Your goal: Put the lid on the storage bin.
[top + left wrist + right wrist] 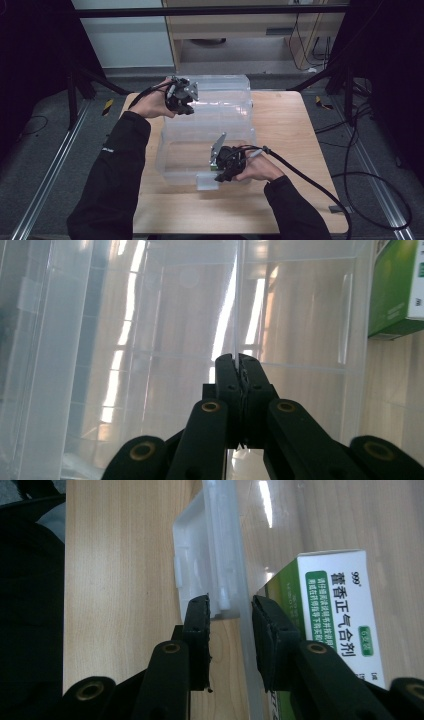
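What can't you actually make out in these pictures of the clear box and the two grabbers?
- Green and white carton: cut off by the right gripper view's bottom edge and partly behind a jaw; small print is unreadable.
- Clear box in the high view: glare and see-through walls blur where its lid ends.
- Right gripper: whether its pads press the latch is unclear.
- Left gripper: the thin wall vanishes between its closed jaws.

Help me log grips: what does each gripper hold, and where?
Left gripper pinches the clear bin's thin wall edge; right gripper clamps its latch.
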Demonstrator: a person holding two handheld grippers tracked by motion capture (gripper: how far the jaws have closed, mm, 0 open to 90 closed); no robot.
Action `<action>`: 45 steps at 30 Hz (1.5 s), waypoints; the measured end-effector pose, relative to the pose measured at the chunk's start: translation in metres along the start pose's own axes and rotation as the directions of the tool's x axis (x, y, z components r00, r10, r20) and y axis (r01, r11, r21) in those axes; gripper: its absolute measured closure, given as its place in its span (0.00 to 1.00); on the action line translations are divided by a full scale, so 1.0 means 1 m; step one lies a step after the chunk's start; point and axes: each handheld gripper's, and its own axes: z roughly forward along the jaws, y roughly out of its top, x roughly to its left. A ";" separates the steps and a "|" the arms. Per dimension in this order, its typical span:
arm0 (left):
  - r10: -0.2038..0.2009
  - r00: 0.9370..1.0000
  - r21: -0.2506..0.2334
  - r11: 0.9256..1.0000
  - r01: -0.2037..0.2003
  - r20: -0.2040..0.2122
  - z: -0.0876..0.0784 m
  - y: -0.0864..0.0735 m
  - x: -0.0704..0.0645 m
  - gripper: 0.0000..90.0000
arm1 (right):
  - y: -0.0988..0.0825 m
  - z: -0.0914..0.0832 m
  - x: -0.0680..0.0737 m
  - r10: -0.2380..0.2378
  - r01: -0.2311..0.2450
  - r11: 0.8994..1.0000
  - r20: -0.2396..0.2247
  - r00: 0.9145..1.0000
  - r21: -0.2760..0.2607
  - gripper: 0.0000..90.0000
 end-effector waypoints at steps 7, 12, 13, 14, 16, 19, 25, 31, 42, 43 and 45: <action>0.010 1.000 -0.012 1.000 -0.010 -0.001 -0.007 -0.002 -0.012 0.99 | -0.002 0.000 0.001 0.005 -0.005 1.000 0.005 1.000 -0.018 0.78; 0.017 1.000 -0.013 1.000 -0.017 -0.002 -0.011 -0.003 -0.018 0.99 | -0.002 0.000 0.001 0.004 -0.004 1.000 0.007 1.000 -0.023 0.78; 0.015 1.000 -0.016 1.000 -0.015 -0.001 -0.011 -0.003 -0.019 0.99 | -0.002 0.000 0.001 0.004 -0.004 1.000 0.007 1.000 -0.023 0.78; 0.016 1.000 -0.014 1.000 -0.016 -0.001 -0.012 -0.003 -0.021 0.99 | -0.002 0.000 0.001 0.005 -0.005 1.000 0.007 1.000 -0.023 0.78; 0.013 1.000 -0.015 1.000 -0.013 -0.003 -0.013 -0.003 -0.025 0.99 | -0.002 0.000 0.001 0.001 -0.001 1.000 0.011 1.000 -0.022 0.78; 0.023 1.000 -0.013 1.000 -0.024 -0.010 -0.014 -0.004 -0.028 0.99 | -0.002 0.000 0.002 0.002 -0.002 1.000 0.013 1.000 -0.022 0.77; 0.032 0.999 -0.015 0.999 -0.032 -0.008 -0.019 -0.007 -0.038 0.99 | -0.002 0.000 0.003 0.007 -0.006 1.000 0.013 1.000 -0.023 0.77; 0.036 0.999 -0.026 0.999 -0.037 -0.013 -0.021 -0.009 -0.045 0.99 | -0.002 0.000 0.003 0.008 -0.008 1.000 0.014 1.000 -0.021 0.77; 0.039 0.999 -0.059 0.997 -0.040 -0.008 -0.024 -0.016 -0.060 0.99 | -0.002 0.000 0.004 0.005 -0.005 1.000 0.017 1.000 -0.022 0.77; 0.047 0.999 -0.051 0.998 -0.047 -0.007 -0.025 -0.017 -0.061 0.99 | -0.002 0.000 0.004 0.008 -0.008 1.000 0.017 1.000 -0.022 0.77; 0.048 0.999 -0.053 0.997 -0.048 -0.005 -0.025 -0.017 -0.063 0.99 | -0.003 0.000 0.004 0.006 -0.005 1.000 0.017 1.000 -0.022 0.77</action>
